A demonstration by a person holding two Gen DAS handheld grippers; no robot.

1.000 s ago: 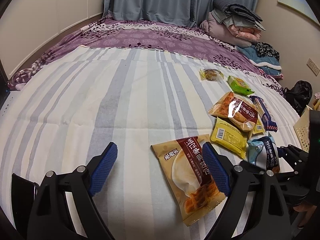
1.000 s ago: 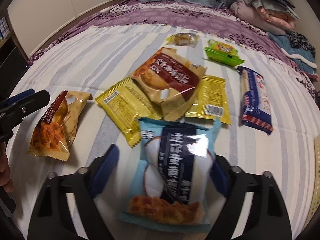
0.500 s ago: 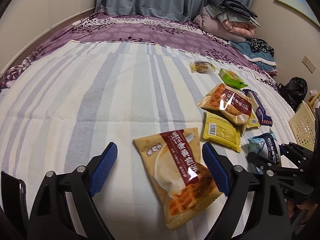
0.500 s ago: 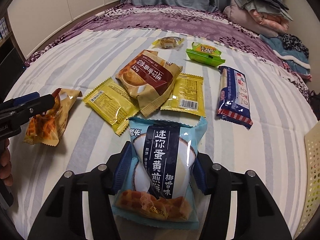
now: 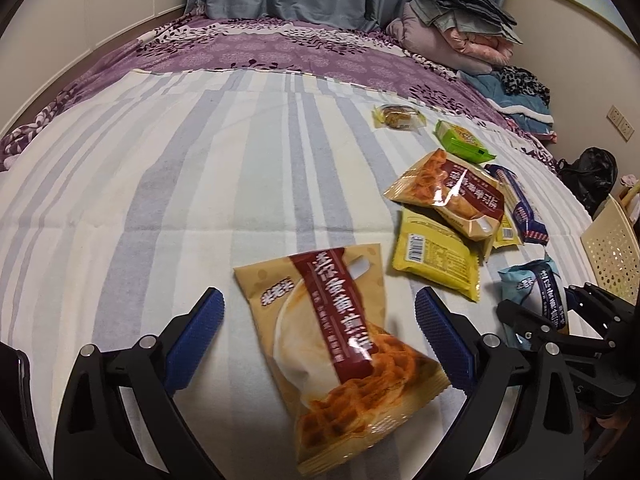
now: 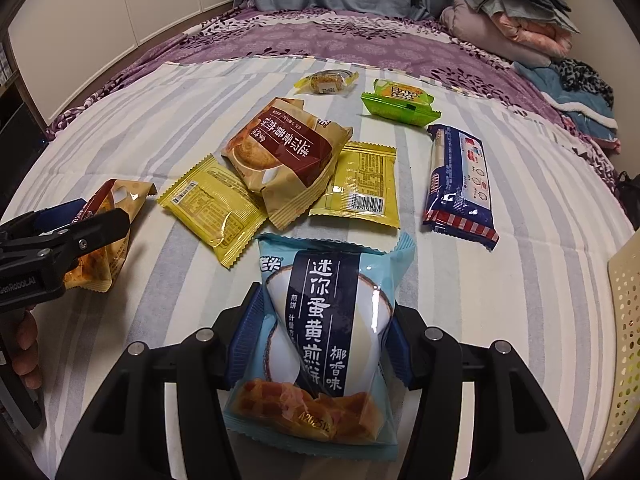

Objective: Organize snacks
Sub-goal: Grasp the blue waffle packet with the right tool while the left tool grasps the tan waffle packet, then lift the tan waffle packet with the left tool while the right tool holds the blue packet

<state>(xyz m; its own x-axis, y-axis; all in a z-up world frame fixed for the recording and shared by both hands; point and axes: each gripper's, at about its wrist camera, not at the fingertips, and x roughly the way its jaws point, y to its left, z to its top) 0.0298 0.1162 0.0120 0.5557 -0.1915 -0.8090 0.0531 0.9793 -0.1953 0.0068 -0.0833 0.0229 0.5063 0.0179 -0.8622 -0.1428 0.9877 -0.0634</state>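
My right gripper (image 6: 320, 324) is shut on a light blue snack bag (image 6: 326, 320), pinched between its blue pads; the bag also shows in the left wrist view (image 5: 534, 292). My left gripper (image 5: 318, 316) is open, its fingers either side of a tan waffle snack bag (image 5: 340, 344) lying on the striped bed sheet (image 5: 160, 200). In the right wrist view this tan bag (image 6: 106, 220) lies at the left under the left gripper (image 6: 80, 224). Further back lie a second tan bag (image 6: 288, 156), two yellow packets (image 6: 216, 204) (image 6: 360, 184), a blue biscuit pack (image 6: 460, 184), a green pack (image 6: 400, 100) and a small wrapped cake (image 6: 326, 80).
A cream perforated basket (image 6: 628, 320) stands at the bed's right edge, also in the left wrist view (image 5: 612, 248). Folded blankets (image 6: 516, 12) are piled at the far right. A black bag (image 5: 592, 172) sits beyond the bed.
My right gripper has closed on the light blue bag. My left gripper has moved in over the tan waffle bag, which now lies between its open fingers.
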